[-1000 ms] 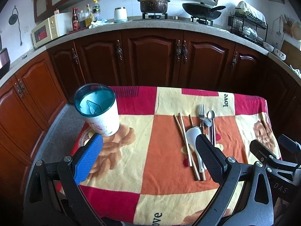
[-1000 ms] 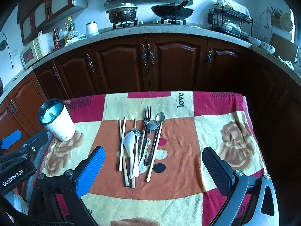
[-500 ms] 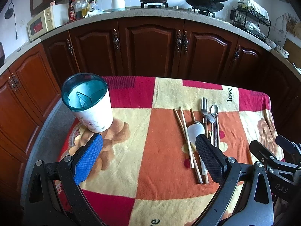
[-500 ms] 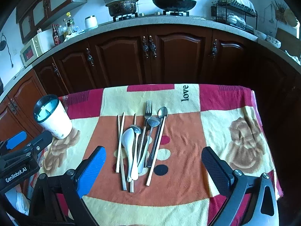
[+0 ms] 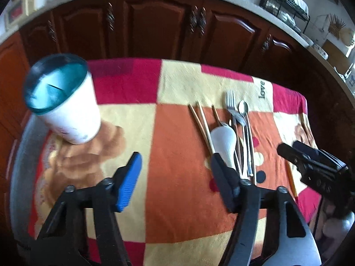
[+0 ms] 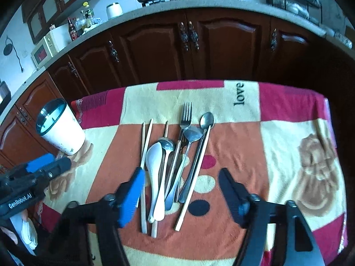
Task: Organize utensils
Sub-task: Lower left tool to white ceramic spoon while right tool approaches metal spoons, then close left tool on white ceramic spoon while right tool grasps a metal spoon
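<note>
A white utensil holder (image 5: 71,115) with a teal rim stands upright at the table's left end, also seen as the holder (image 6: 62,133) in the right wrist view. A pile of utensils lies mid-table: a white ceramic spoon (image 6: 155,161), a fork (image 6: 185,119), metal spoons (image 6: 206,119) and wooden chopsticks (image 6: 145,139). My right gripper (image 6: 180,173) hovers over the handles of this pile, jaws closing, pads touching nothing. My left gripper (image 5: 175,157) hangs over bare cloth between holder and pile, jaws closing on nothing. The white spoon (image 5: 224,141) lies just past its right finger.
A red, orange and cream patchwork cloth (image 6: 288,133) covers the small table. Dark wooden cabinets (image 6: 221,44) stand close behind its far edge, under a counter with a pot, a wok and a microwave (image 6: 44,48). The cloth's right half is bare.
Both grippers have sunk toward the table and tipped further down. Both pairs of jaws have narrowed from wide apart. The holder and the utensils have not moved.
</note>
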The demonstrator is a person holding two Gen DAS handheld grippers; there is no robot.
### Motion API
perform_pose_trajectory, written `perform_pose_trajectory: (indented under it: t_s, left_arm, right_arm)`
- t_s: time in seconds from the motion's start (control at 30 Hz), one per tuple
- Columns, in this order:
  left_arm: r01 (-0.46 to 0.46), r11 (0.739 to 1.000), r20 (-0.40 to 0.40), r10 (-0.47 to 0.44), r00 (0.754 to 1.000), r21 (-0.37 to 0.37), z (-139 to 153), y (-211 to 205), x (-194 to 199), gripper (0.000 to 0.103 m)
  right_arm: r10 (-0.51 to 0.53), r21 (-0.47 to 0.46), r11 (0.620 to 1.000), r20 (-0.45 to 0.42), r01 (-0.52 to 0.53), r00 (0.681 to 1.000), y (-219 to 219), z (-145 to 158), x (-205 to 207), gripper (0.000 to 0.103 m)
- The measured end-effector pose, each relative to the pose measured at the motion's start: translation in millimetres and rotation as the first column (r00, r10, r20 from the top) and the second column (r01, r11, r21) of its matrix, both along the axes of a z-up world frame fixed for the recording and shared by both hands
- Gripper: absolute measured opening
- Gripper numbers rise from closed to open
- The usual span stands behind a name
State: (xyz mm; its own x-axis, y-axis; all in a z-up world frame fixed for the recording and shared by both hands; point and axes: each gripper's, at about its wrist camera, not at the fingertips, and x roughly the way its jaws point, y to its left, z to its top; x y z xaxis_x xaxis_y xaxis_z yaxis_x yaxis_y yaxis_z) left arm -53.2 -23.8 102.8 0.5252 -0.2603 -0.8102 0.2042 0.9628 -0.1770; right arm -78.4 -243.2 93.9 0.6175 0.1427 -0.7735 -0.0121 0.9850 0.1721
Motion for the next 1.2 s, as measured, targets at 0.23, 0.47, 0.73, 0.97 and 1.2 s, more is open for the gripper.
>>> perform_pose_trajectory:
  t_s: [0.23, 0.47, 0.73, 0.97, 1.2]
  left_arm:
    - [0.056, 0.996, -0.122, -0.063, 0.991, -0.063, -24, -19, 33, 0.044]
    - [0.069, 0.988, -0.176, -0.093, 0.98, -0.136, -27, -49, 45, 0.046]
    - [0.095, 0.995, -0.169, -0.099, 0.981, -0.03, -43, -102, 57, 0.053]
    - [0.099, 0.993, -0.161, -0.089, 0.983, 0.055, -54, -130, 67, 0.053]
    - [0.12, 0.989, -0.173, -0.105, 0.979, 0.081, -61, -117, 75, 0.041]
  right_arm:
    - [0.055, 0.096, 0.994, -0.037, -0.052, 0.998, -8, -22, 32, 0.045]
    - [-0.018, 0.123, 0.992, -0.104, 0.031, 0.994, -39, -46, 60, 0.045]
    - [-0.044, 0.146, 0.988, -0.114, 0.06, 0.992, -61, -52, 56, 0.048]
    - [-0.06, 0.184, 0.98, -0.115, 0.08, 0.992, -77, -55, 54, 0.048]
    - [-0.03, 0.194, 0.98, -0.117, 0.052, 0.993, -71, -58, 60, 0.048]
